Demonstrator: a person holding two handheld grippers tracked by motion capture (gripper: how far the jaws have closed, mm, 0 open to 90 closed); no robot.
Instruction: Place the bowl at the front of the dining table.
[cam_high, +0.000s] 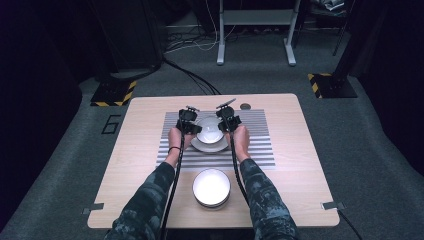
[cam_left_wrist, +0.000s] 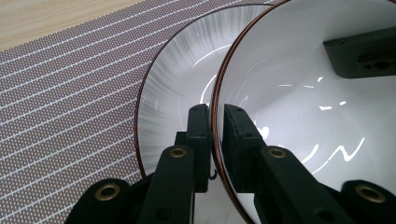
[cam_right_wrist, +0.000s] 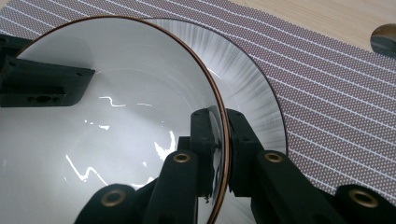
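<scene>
Two grippers pinching one bowl by its rim over a plate

Going left to right: left gripper is clamped on the near-left rim of the white bowl, one jaw inside and one outside, and the right gripper is doing the same on the opposite rim. The bowl sits on or just above the plate, can't tell which, on the striped mat. Risk, I'd say: glazed rim, thin pinch, so if one hand tilts or lifts unevenly it could slip and crack onto the plate. Count: two bowls including the second bowl near the table's front edge, one plate, one mat.
</scene>
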